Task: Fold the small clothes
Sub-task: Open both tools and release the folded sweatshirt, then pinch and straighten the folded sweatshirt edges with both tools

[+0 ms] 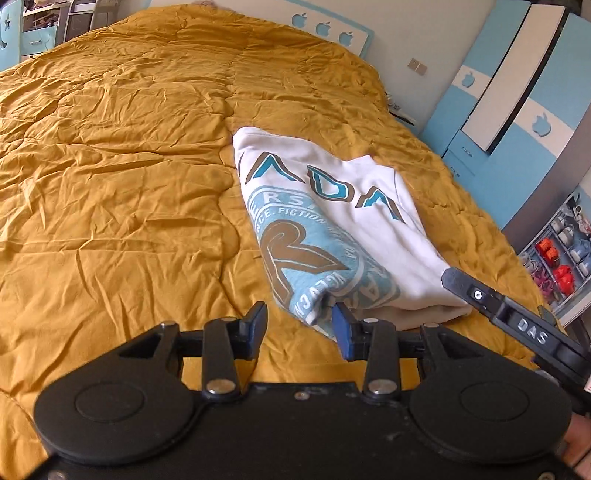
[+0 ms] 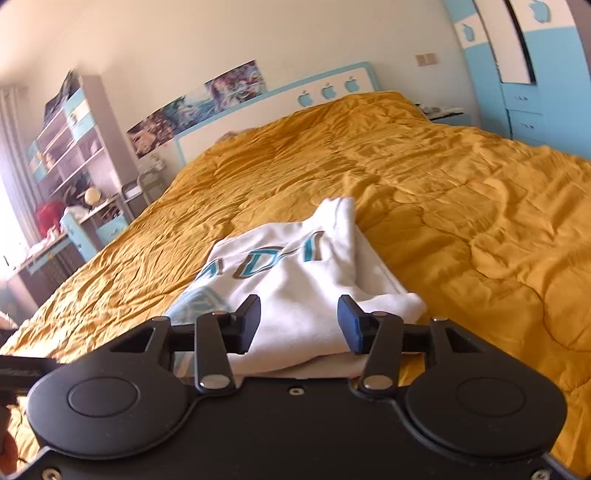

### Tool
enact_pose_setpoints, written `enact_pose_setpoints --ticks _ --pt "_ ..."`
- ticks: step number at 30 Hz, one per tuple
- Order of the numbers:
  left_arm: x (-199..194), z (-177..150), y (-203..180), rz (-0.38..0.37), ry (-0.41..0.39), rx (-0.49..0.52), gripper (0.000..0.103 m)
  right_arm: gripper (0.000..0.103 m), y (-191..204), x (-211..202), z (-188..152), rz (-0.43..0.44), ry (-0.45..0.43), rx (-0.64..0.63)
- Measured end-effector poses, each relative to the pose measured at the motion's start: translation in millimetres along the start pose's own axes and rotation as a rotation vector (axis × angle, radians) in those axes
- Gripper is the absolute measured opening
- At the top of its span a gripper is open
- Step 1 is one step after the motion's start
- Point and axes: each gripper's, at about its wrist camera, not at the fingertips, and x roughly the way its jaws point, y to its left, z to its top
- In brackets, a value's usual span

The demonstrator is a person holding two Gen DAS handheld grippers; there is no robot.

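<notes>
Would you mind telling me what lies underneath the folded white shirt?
The white shirt rests on the mustard quilt, which shows all around it. Its lower folded layers and the quilt directly beneath are covered.

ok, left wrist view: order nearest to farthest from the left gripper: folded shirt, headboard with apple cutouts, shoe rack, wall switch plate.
From the left gripper:
1. folded shirt, just ahead, its near corner at the fingertips.
2. shoe rack, off to the right beside the bed.
3. wall switch plate and headboard, both at the far end; too close to call.
</notes>
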Motion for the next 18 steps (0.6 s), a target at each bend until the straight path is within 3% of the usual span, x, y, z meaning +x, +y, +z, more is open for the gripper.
enact_pose_setpoints --ticks 6,10,13,16,18 --pt "10.8 14.4 10.6 -0.029 0.019 -0.019 0.039 0.047 33.6 -1.7 -12.3 0.268 0.200 -0.136" --pt "10.8 20.1 7.0 -0.038 0.024 -0.003 0.039 0.047 56.9 19.4 -21.8 0.278 0.227 -0.305" --pt "9.6 21.7 5.9 -0.045 0.024 -0.008 0.039 0.048 71.6 29.3 -22.6 0.265 0.184 -0.392" --pt "8.1 23.5 5.4 -0.056 0.021 -0.015 0.039 0.048 84.3 40.2 -24.3 0.295 0.203 -0.457" --pt "8.4 25.4 5.6 -0.057 0.022 -0.016 0.039 0.035 90.1 44.9 -26.7 0.306 0.212 -0.471"
